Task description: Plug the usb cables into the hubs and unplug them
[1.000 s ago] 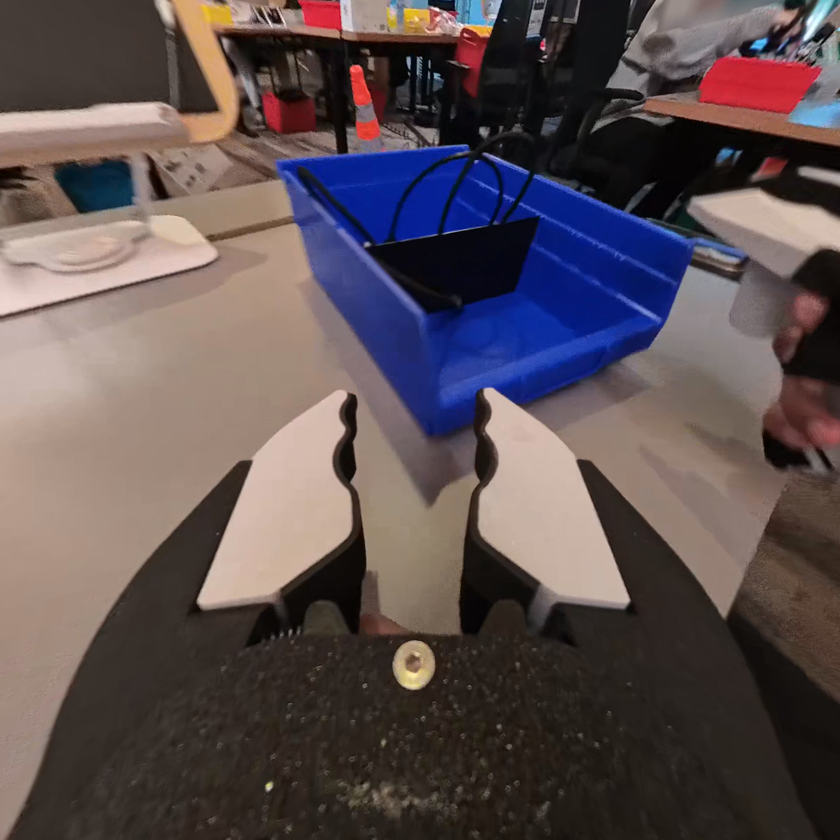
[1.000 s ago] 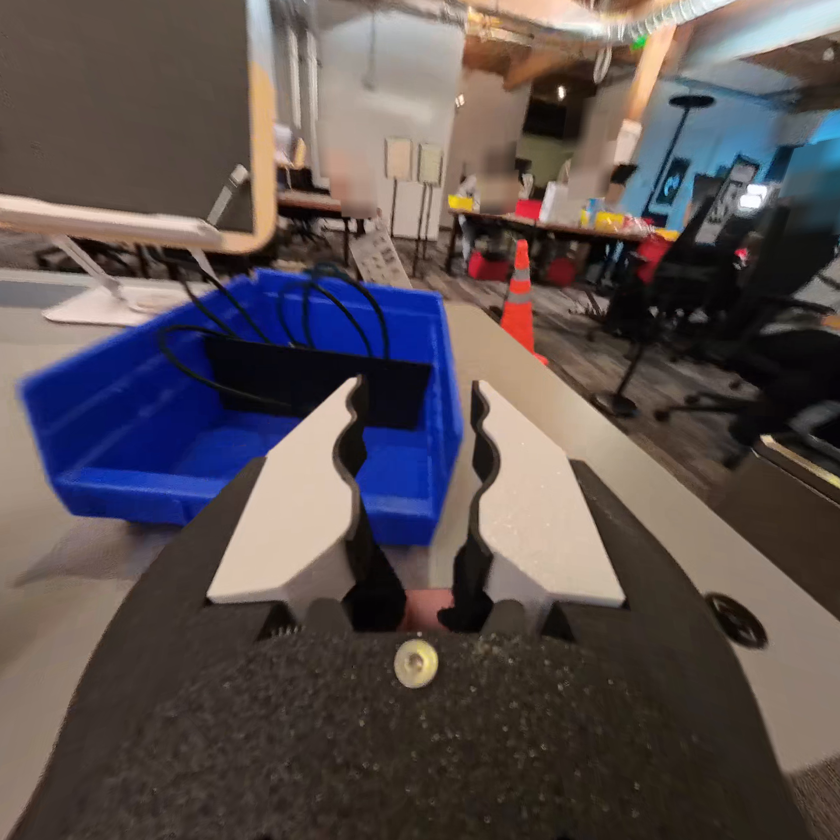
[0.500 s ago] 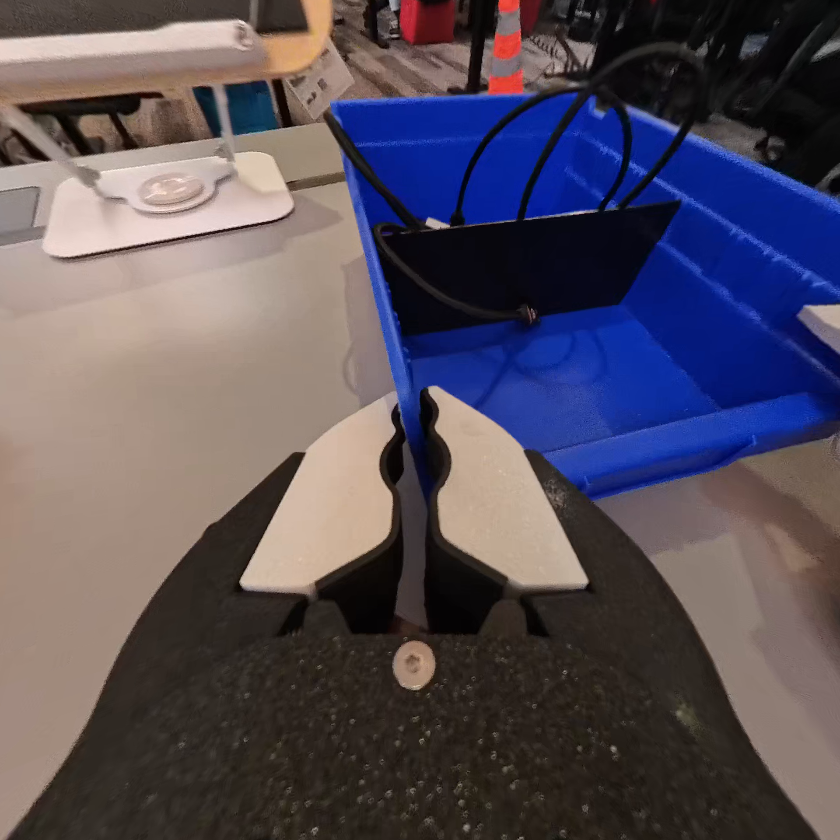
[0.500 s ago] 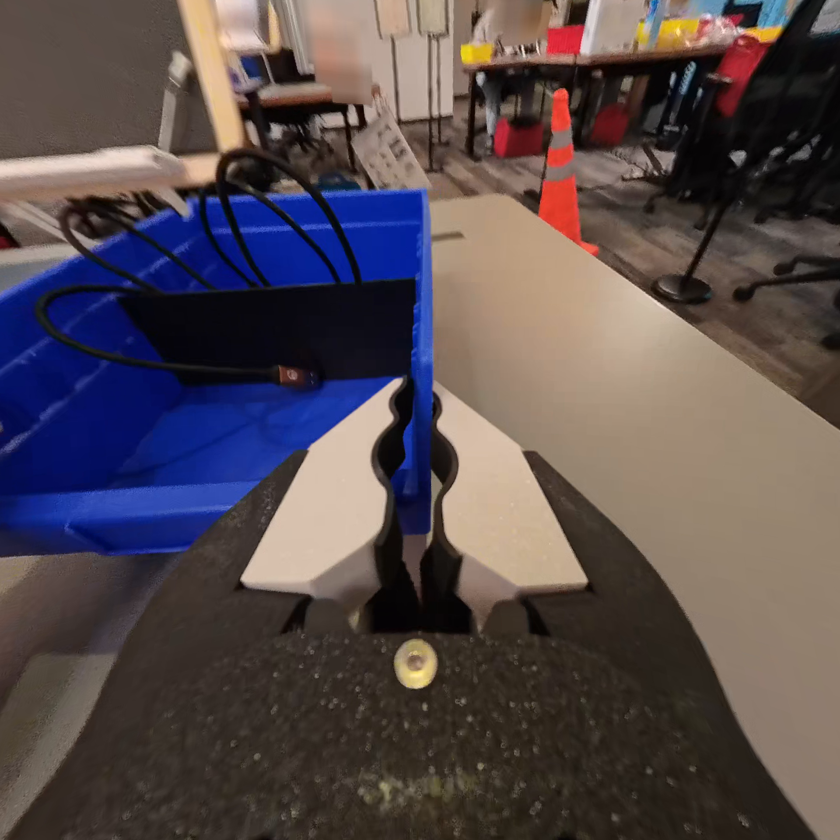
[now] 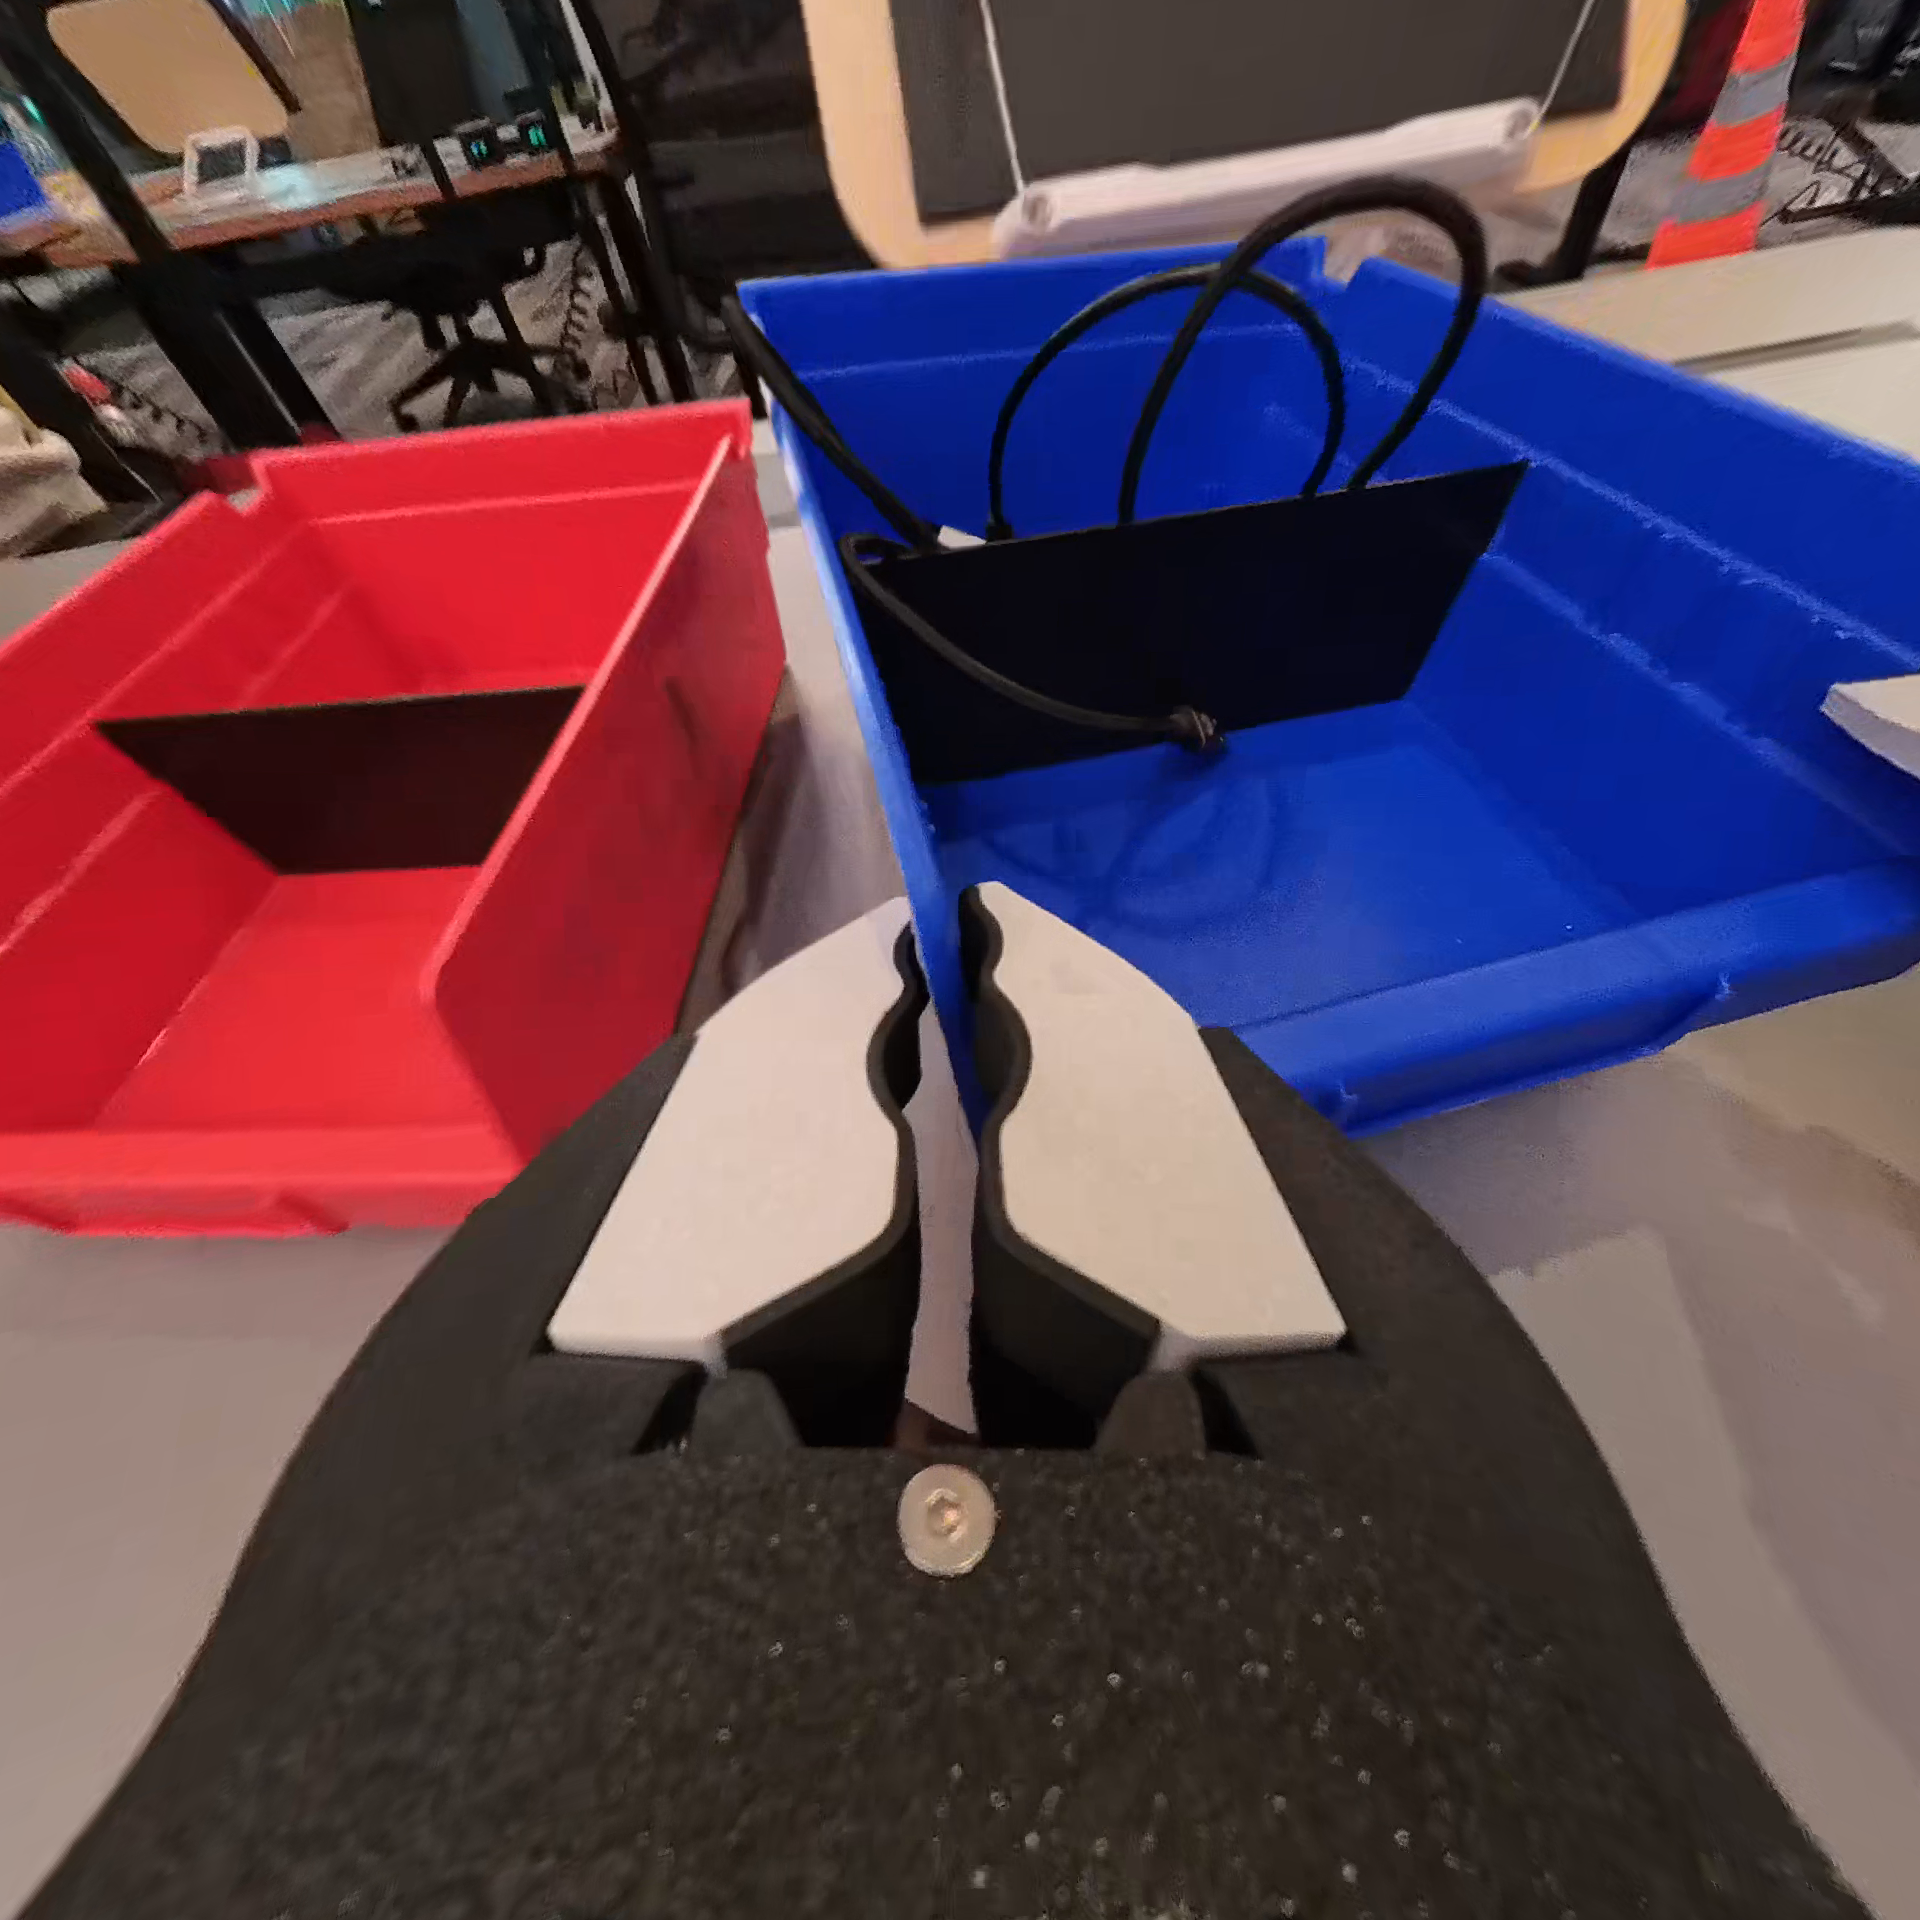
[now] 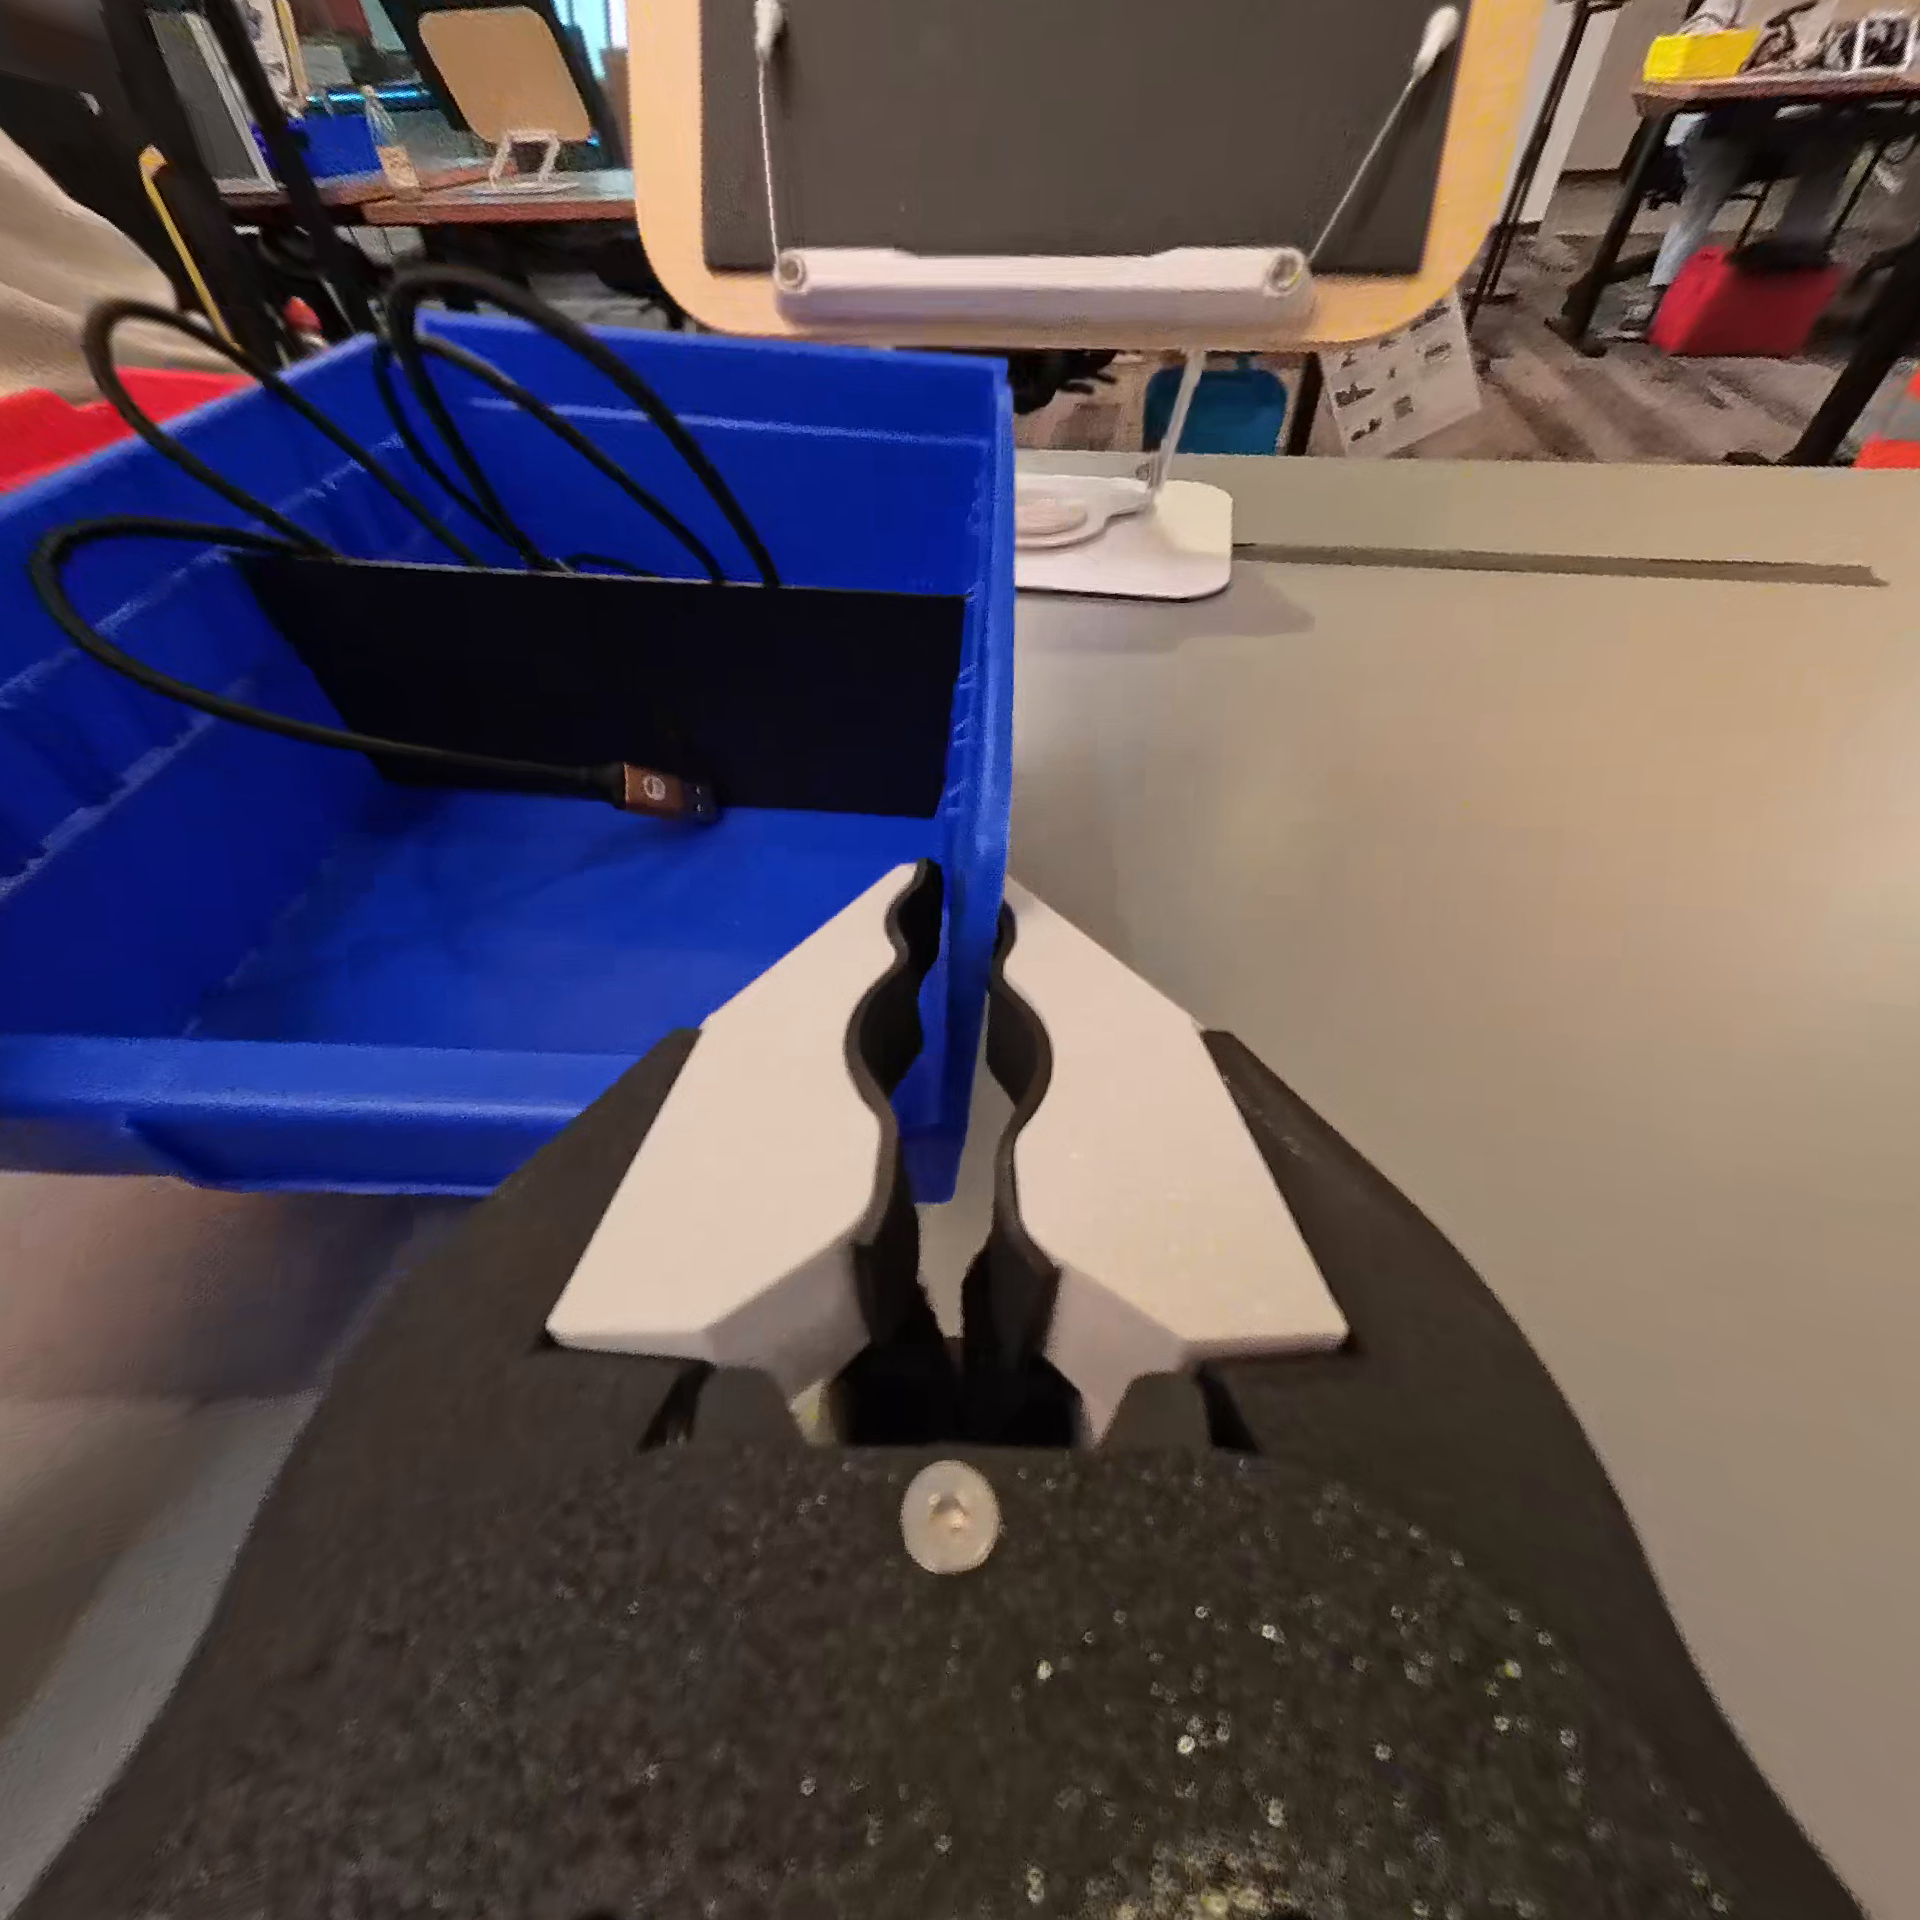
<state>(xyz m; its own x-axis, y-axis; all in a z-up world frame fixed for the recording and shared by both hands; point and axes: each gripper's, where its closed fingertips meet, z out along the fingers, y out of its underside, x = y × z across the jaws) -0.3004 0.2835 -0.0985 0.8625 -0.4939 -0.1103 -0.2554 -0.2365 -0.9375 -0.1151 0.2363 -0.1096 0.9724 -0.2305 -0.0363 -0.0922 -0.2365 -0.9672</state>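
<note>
A blue bin [image 5: 1621, 665] with a black divider [image 5: 1174, 613] and a coiled black cable [image 5: 1226, 343] stands on the grey table. My left gripper [image 5: 935, 914] is shut on the bin's left wall near its front corner. My right gripper [image 6: 961, 894] is shut on the blue bin's [image 6: 312, 935] right wall near the front. The cable's plug [image 6: 660, 790] lies in front of the divider [image 6: 623, 696]. A tip of the right gripper's finger [image 5: 1881, 717] shows at the right edge of the left wrist view.
A red bin [image 5: 343, 831] with its own black divider stands just left of the blue one, close beside it. A white stand with a wood-framed dark panel [image 6: 1049, 156] is behind the bins. The grey table [image 6: 1507, 883] stretches to the right. Desks, chairs and an orange cone [image 5: 1725, 114] are beyond. Spacing between my two grippers at the tips: around 20 cm.
Both grippers closed on the blue bin's side walls. The bin and both views have since swung round to the left, bringing the red bin into the left wrist view.
</note>
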